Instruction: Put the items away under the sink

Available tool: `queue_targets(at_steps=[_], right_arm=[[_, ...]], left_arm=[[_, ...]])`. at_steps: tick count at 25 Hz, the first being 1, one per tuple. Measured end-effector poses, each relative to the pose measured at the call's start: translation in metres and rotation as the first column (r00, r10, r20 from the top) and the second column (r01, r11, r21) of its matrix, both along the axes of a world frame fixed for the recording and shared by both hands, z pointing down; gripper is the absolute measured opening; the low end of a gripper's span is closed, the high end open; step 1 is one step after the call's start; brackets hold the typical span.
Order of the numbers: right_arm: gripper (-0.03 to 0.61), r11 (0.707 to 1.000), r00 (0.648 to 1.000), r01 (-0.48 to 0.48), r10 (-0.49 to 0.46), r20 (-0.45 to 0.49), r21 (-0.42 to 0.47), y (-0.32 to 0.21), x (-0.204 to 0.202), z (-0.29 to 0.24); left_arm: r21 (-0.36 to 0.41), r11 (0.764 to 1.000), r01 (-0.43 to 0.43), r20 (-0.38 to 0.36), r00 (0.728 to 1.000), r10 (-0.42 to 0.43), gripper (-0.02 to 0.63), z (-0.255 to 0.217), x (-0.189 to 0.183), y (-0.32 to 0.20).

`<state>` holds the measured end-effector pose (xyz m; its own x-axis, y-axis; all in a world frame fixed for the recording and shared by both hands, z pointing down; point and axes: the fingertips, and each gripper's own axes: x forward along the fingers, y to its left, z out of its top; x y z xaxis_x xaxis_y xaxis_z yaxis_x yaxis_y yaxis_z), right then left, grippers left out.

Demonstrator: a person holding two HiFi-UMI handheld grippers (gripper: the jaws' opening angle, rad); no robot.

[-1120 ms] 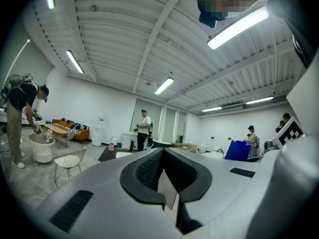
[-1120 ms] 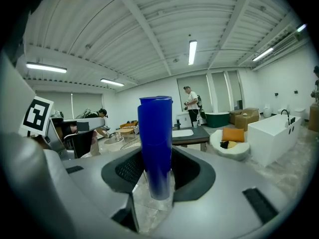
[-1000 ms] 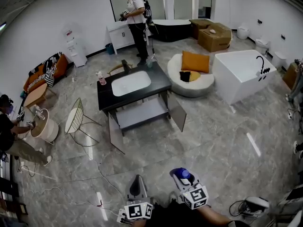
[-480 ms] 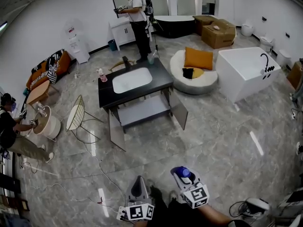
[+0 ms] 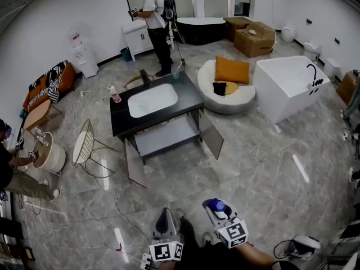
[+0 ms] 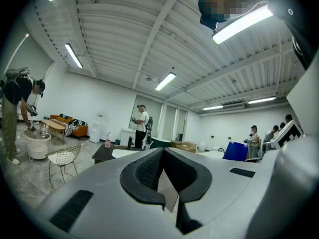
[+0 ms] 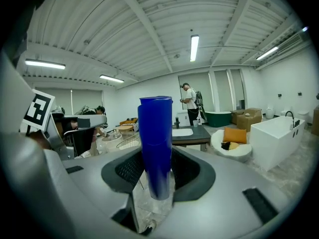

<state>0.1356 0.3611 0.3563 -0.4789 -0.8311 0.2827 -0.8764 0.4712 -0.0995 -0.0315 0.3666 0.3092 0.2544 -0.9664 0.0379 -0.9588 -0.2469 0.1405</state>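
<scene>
The black-topped sink cabinet (image 5: 191, 97) stands mid-room in the head view, its white basin (image 5: 152, 100) on top. Both doors (image 5: 210, 134) hang open over a bare grey shelf (image 5: 166, 136). A pink bottle (image 5: 114, 94) sits on its left corner. My right gripper (image 5: 216, 210) is low in the view, far from the cabinet, shut on an upright blue bottle (image 7: 156, 143). My left gripper (image 5: 164, 221) is beside it, jaws together and holding nothing (image 6: 162, 173).
A wire chair (image 5: 85, 142) stands left of the cabinet and cables (image 5: 112, 207) trail over the floor between it and me. A white bathtub (image 5: 287, 89) and a round seat with an orange cushion (image 5: 228, 86) are to the right. A person (image 5: 154, 21) stands behind the cabinet.
The head view has swung slightly, so the cabinet sits a little further left. The standing person has shifted at the back. Both grippers keep their places and their hold.
</scene>
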Motion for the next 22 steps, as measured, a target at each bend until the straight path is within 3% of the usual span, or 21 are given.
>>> queue_targets(at_steps=[11, 22], right_arm=[[0.158, 1.000, 0.999, -0.018, 0.018, -0.027, -0.004, -0.122, -0.060, 0.010], [0.158, 0.998, 0.999, -0.051, 0.051, -0.013, -0.020, -0.199, -0.095, 0.006]], left_arm=[[-0.007, 0.999, -0.053, -0.010, 0.999, 0.053, 0.015, -0.001, -0.058, -0.129], [-0.020, 0.995, -0.098, -0.018, 0.995, 0.097, 0.015, -0.005, -0.082, -0.201]])
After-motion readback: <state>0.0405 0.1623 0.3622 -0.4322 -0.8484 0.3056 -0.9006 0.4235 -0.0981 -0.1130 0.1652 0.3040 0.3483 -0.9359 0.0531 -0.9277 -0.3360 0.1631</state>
